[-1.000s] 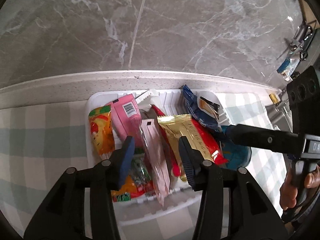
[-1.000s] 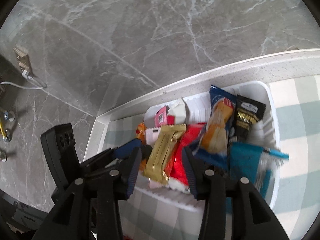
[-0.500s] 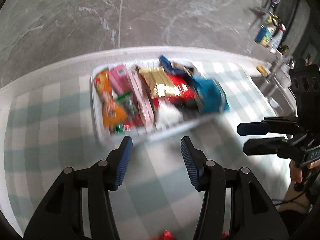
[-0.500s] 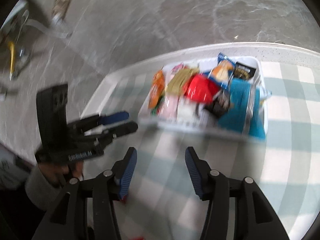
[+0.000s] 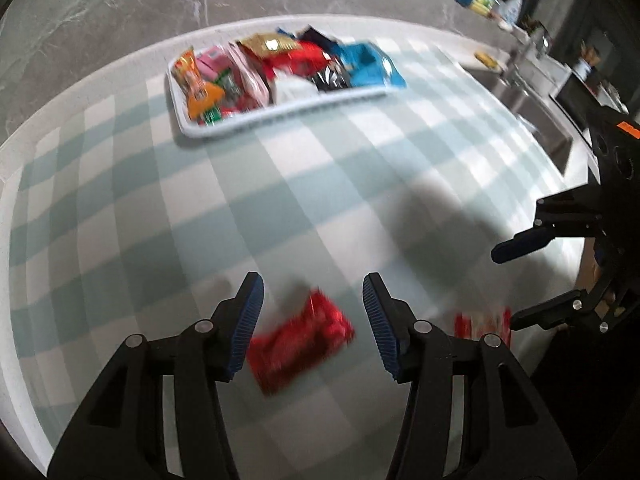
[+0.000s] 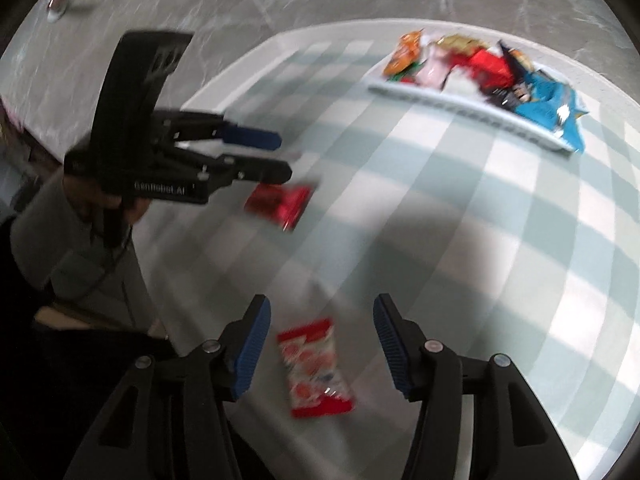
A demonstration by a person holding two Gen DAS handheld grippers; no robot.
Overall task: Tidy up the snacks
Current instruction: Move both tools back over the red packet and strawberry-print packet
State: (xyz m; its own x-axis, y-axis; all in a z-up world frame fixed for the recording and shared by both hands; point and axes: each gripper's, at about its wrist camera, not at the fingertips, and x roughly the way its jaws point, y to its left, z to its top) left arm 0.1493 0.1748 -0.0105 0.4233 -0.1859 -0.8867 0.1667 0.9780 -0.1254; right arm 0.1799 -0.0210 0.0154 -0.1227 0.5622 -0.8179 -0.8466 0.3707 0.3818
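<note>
Left gripper [image 5: 312, 320]: jaws spread wide, empty, framing red foil packet [image 5: 300, 338] at the counter's near edge. Right gripper [image 6: 320, 348]: likewise wide and empty, over red-and-white packet [image 6: 316, 368] nearby. Both have withdrawn from the white tray [image 5: 280, 114] at the far edge, already filled with snacks. Judgement: these two loose packets remain to collect.

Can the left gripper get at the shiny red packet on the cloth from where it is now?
Probably yes. The left gripper is open, with the red packet lying flat between its fingers and nothing on top of it or beside it. The picture is blurred, so its height above the packet is unclear.
</note>
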